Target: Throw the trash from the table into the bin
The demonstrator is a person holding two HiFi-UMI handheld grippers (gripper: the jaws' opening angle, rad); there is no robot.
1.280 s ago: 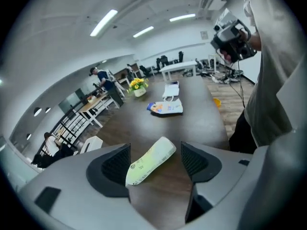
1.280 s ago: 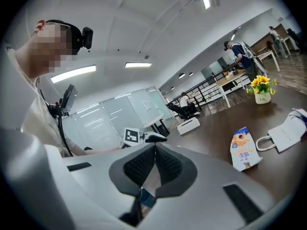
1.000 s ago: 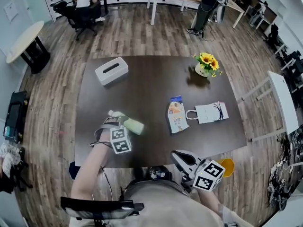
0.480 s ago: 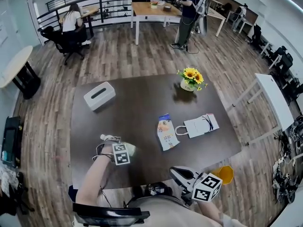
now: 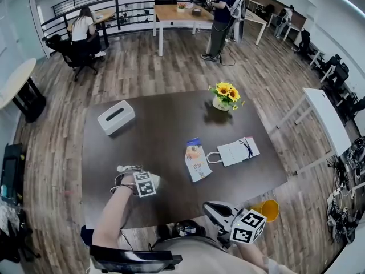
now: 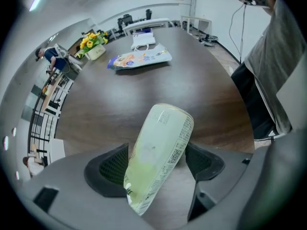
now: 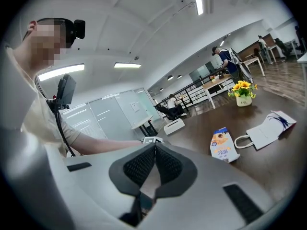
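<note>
A pale green plastic bottle [image 6: 160,152] lies on the dark table [image 5: 171,130] near its front left. My left gripper [image 6: 157,164] points straight down over it, a pad against each side of the bottle. In the head view the left gripper [image 5: 137,178] covers most of the bottle [image 5: 154,181]. A flattened snack carton [image 5: 195,160] and a white paper bag [image 5: 236,151] lie at the table's middle right. My right gripper [image 5: 219,213] hangs shut and empty off the table's front edge, its pads [image 7: 154,150] together. A yellow bin [image 5: 268,210] stands on the floor beside it.
A grey tissue box [image 5: 116,117] sits at the back left and a vase of sunflowers [image 5: 224,95] at the back right. A white side table [image 5: 322,124] stands to the right. People and desks are far behind.
My left gripper has come down over the bottle, which now shows only at its edges in the head view. The head camera has tilted up slightly. The right gripper has barely shifted.
</note>
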